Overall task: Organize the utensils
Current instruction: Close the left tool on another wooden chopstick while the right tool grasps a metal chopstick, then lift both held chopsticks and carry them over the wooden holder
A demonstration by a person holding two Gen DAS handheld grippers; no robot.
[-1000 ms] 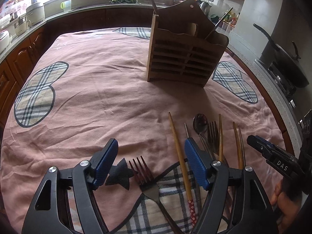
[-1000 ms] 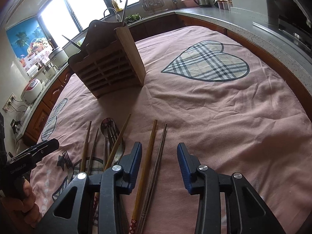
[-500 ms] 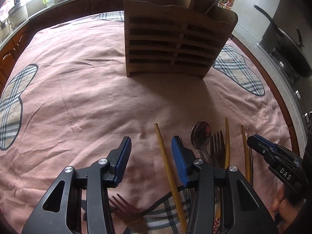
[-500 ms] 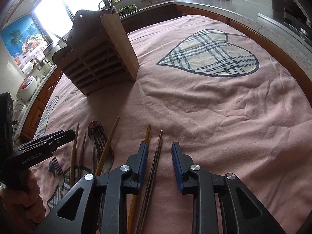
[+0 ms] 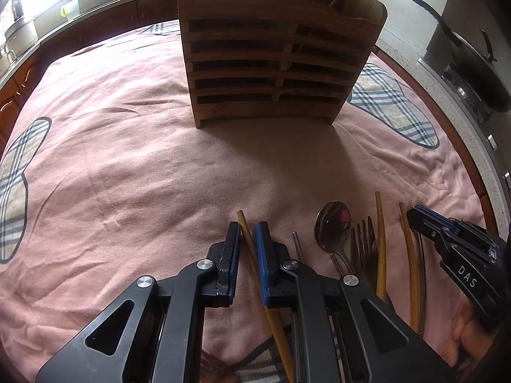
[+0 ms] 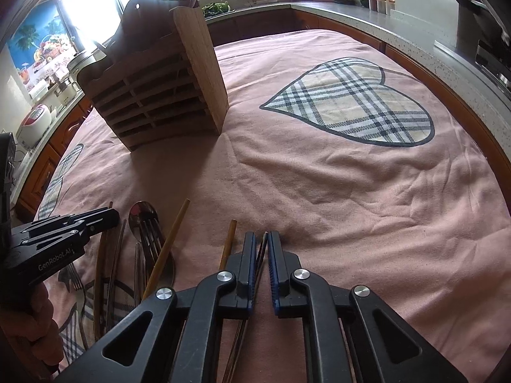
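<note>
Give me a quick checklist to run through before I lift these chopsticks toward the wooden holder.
1. Left gripper closed around the light wooden chopstick: ok, its blue pads flank the stick closely.
2. Right gripper closed around the dark chopstick: ok, the stick sits in the narrow gap.
3. Only one item in each gripper: ok, the spoon and fork lie outside the left one.
4. Firm pad contact on both sticks: cannot tell.
5. Wooden holder upright on the pink cloth: ok.
6. Free slot in the holder: cannot tell, its top is cropped.
</note>
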